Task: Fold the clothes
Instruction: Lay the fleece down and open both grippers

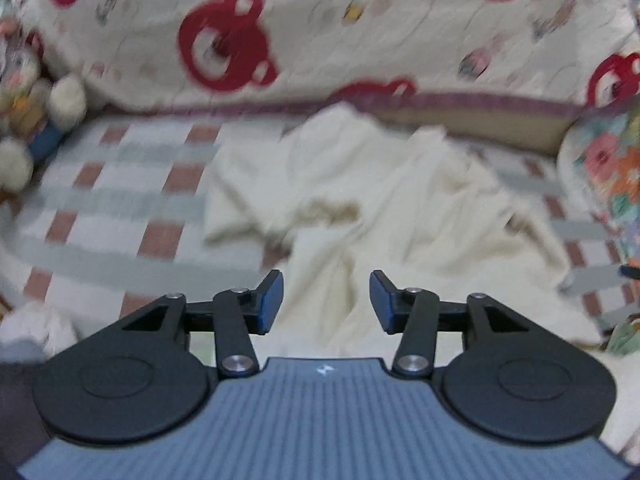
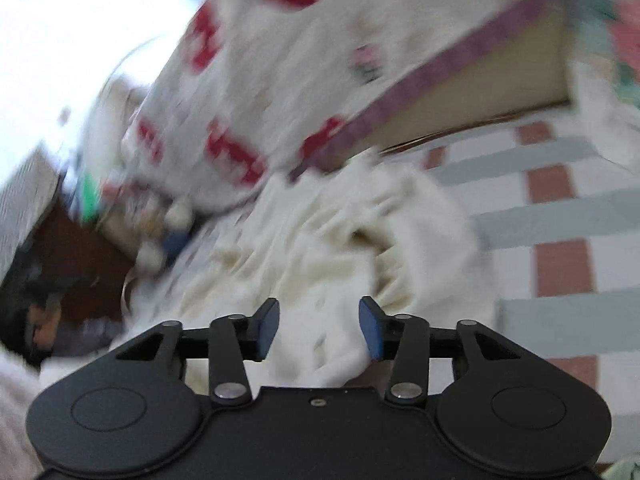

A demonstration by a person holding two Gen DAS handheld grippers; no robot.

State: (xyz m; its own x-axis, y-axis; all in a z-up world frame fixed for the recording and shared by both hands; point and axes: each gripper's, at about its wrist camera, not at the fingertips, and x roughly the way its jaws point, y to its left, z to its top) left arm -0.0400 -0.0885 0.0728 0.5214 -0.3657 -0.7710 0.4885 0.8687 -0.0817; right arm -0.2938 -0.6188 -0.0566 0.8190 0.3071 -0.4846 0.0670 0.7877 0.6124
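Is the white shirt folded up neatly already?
No, the white shirt lies crumpled on the checked bed cover, and both the left gripper and right gripper are open.

I count one cream garment (image 1: 360, 200), crumpled at twelve o'clock from my left gripper (image 1: 326, 300). One plush toy (image 1: 28, 120) sits at ten o'clock. One bear-print blanket (image 1: 320, 32) and one checked sheet (image 1: 120, 200) show. Two grippers, counting my right gripper (image 2: 319, 328).
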